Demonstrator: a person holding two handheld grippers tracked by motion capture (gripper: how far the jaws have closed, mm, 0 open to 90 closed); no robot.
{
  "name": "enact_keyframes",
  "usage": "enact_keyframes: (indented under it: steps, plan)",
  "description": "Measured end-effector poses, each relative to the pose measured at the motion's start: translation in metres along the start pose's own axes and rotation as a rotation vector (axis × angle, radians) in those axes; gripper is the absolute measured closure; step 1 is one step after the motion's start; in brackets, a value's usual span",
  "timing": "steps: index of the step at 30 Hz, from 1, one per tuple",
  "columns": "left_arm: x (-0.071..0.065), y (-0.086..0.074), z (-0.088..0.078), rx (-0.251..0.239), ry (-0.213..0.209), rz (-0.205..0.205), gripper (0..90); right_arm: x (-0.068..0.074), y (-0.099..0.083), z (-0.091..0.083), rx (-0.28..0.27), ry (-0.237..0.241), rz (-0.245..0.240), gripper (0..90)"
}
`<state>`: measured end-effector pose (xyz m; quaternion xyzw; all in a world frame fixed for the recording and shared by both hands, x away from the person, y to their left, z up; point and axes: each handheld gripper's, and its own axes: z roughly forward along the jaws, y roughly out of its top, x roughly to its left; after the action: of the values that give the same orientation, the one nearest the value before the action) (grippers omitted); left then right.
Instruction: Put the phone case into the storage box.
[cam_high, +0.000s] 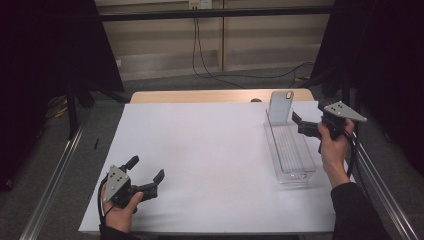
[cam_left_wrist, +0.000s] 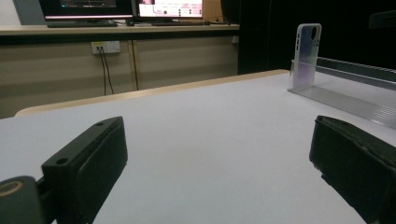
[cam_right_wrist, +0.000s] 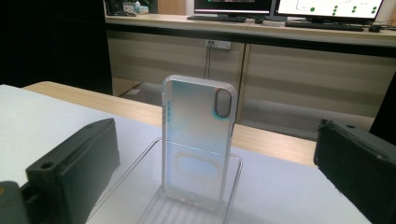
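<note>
Phone case (cam_high: 281, 106) is standing upright at the far end of a clear tray (cam_high: 295, 162) on the white table (cam_high: 200, 150), propped and liable to topple. Right claw (cam_high: 298, 123) is hovering just beside it, spread and empty; a stray nudge is risking a fall. Left claw (cam_high: 146, 170) is resting spread, well apart.
</note>
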<state>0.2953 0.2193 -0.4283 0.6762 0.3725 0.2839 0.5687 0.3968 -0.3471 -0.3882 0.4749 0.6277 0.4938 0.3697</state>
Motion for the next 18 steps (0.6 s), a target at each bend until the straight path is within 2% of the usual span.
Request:
enact_keyframes:
  steps: [9, 18]
  plan:
    - [-0.001, 0.0, 0.0, -0.001, -0.005, -0.001, 4.3, 0.002, -0.004, -0.011, -0.012, 0.021, 0.0, 0.0]
    - [-0.001, 0.001, 0.0, -0.004, -0.004, -0.001, 4.3, 0.005, -0.012, -0.018, -0.023, 0.014, 0.014, 0.0]
